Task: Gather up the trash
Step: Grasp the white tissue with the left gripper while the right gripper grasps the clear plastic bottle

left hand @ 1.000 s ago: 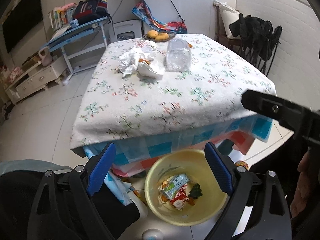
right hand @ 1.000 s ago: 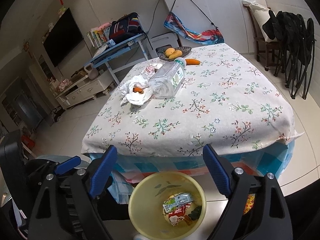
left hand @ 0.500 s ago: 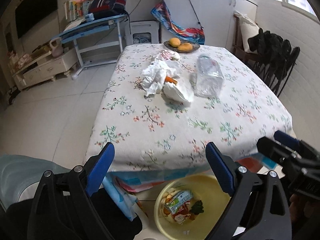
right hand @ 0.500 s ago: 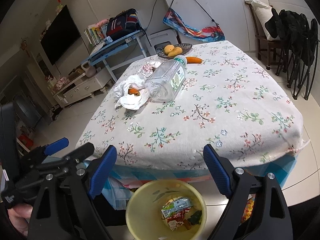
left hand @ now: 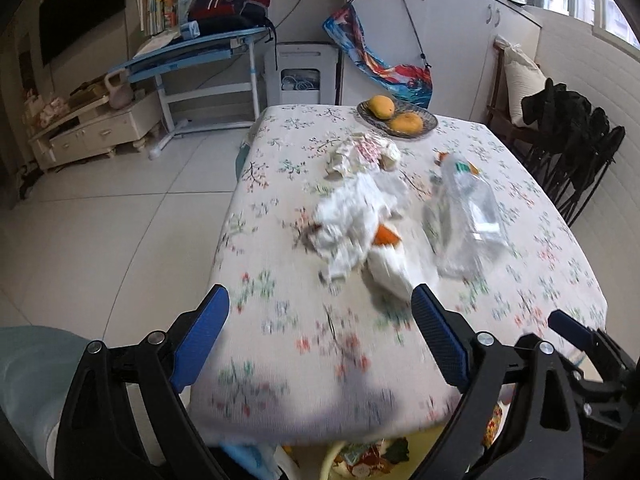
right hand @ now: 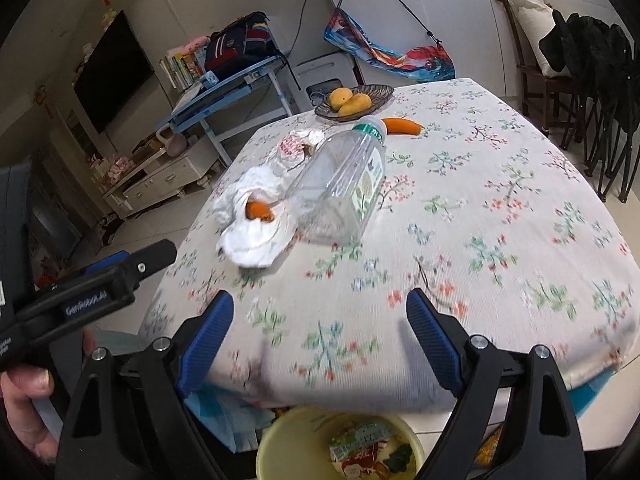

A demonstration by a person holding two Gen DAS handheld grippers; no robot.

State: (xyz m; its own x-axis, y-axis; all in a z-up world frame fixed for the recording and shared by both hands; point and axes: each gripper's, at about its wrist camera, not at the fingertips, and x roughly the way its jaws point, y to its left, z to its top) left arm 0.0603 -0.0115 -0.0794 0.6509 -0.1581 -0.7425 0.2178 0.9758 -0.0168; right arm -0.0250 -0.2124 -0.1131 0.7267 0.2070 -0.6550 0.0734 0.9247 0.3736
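Over table edge, L tongs & R tongs gape, empty; bottle beside tissues.

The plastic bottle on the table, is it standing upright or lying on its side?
Lying on its side. The plastic bottle rests lengthwise on the tablecloth, green cap pointing toward the fruit bowl.

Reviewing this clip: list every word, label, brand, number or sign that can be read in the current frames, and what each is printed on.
"GenRobot.AI": white print on the side of the left gripper, right wrist view.
Green label on the plastic bottle: too small to read.
Wrappers in the yellow bin: printed, blurred, unreadable.
Pink-printed wrapper on the table: blurred.
Book spines on the blue desk: too small.
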